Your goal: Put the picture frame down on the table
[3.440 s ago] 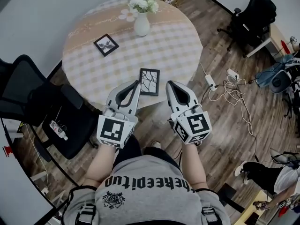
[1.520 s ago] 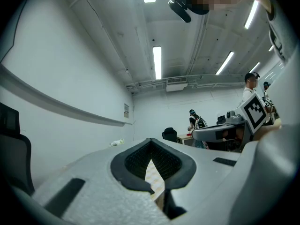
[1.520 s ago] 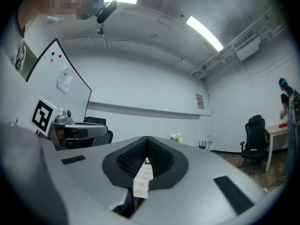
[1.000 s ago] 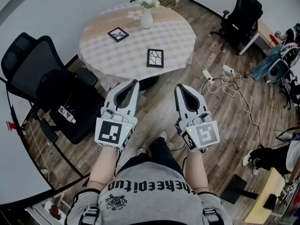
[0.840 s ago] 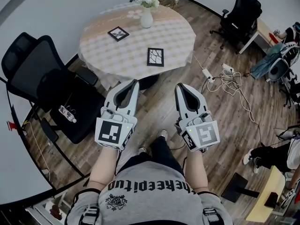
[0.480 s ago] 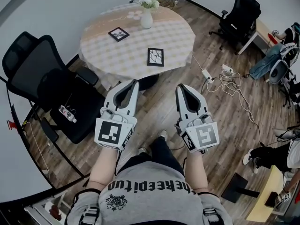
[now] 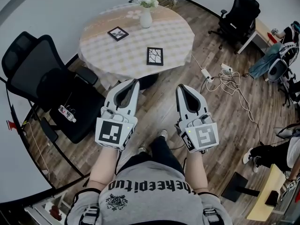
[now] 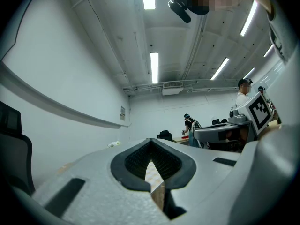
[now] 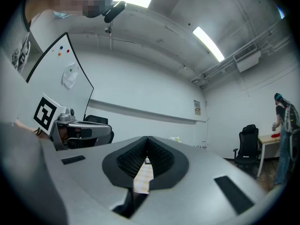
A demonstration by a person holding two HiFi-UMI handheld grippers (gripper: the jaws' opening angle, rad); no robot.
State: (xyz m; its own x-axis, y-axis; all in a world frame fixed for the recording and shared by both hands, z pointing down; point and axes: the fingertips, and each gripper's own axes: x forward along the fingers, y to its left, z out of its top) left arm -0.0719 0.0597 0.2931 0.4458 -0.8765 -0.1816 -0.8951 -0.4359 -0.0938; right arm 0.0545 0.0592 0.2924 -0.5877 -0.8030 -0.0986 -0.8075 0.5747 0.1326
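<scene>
Head view, tongs: left tongs (image 7: 136, 82) and right tongs (image 7: 179, 86) sit side by side in front of our body, over the wooden floor, noses aimed at the table (image 7: 180, 34). Both pairs of jaws are drawn together at the tips, with nothing between them.
Head view, task thing: picture frame (image 7: 155, 56) lies flat on the checked cloth, ahead of both tongs and well apart from them, about in line with the gap between the two.
Head view, other things: second frame (image 7: 117, 33) and flower vase (image 7: 146, 18) stand farther ahead. An office chair (image 7: 40, 76) is off to the left of the left tongs.
Left gripper view: the pads touch at the tips, leaving only a hollow behind them. We see checked cloth through it and nothing gripped.
Right gripper view: same here, tips meeting and the hollow showing cloth, so these tongs are empty too.
Why so: the frame is flat and free of either grip, so we judge the put-down done. Tongs closed, low and short of the table edge look like a rest pose, clear of the vase and both frames.
</scene>
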